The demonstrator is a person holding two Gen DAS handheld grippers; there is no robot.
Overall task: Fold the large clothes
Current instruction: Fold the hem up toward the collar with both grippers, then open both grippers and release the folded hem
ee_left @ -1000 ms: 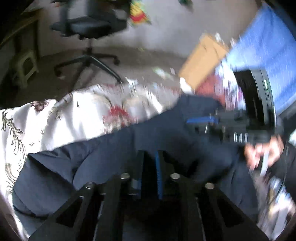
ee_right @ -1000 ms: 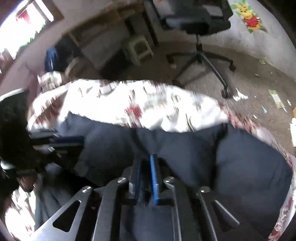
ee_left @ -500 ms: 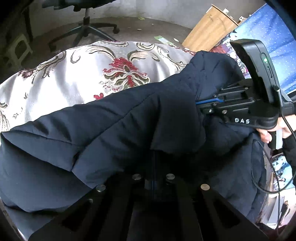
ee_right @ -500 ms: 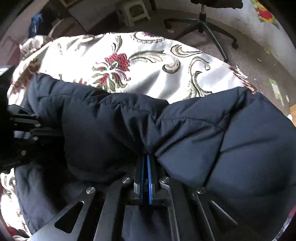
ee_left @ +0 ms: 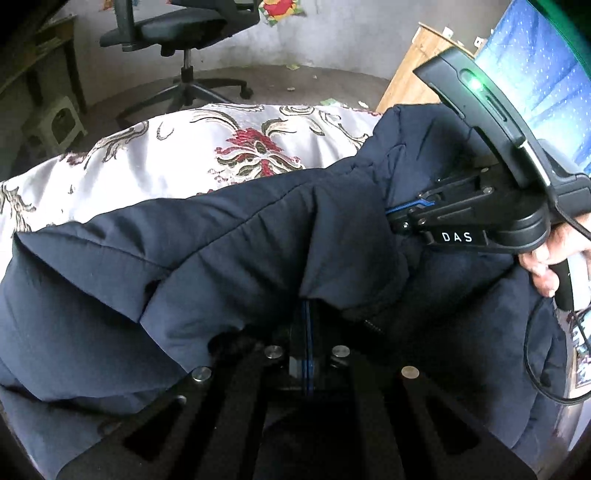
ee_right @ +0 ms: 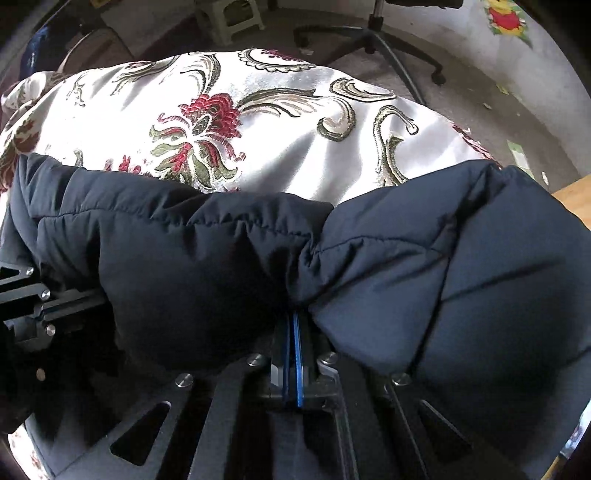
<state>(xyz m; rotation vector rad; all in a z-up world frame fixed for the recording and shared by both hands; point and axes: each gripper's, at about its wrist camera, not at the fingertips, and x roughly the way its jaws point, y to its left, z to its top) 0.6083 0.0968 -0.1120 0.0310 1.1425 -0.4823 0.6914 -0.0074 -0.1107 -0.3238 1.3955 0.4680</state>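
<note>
A dark navy padded jacket [ee_left: 229,251] lies bunched across a floral bedspread [ee_left: 192,158]; it fills the lower half of the right wrist view [ee_right: 424,266] too. My left gripper [ee_left: 307,310] is shut on a fold of the jacket's near edge, its tips buried in the cloth. My right gripper [ee_right: 293,314] is shut on another fold of the same edge. The right gripper also shows in the left wrist view [ee_left: 397,210], pinching the jacket at the right. The left gripper shows at the left edge of the right wrist view [ee_right: 74,302].
The white, red and green bedspread [ee_right: 258,122] covers the surface beyond the jacket. A black office chair [ee_left: 177,33] and a small stool [ee_left: 55,122] stand on the floor behind. A wooden board [ee_left: 417,62] and blue fabric [ee_left: 535,74] are at the right.
Both grippers have closed fully on the jacket and carried its fold forward over the bedspread. The view has steadied and the jacket now bulges higher in front of both cameras.
</note>
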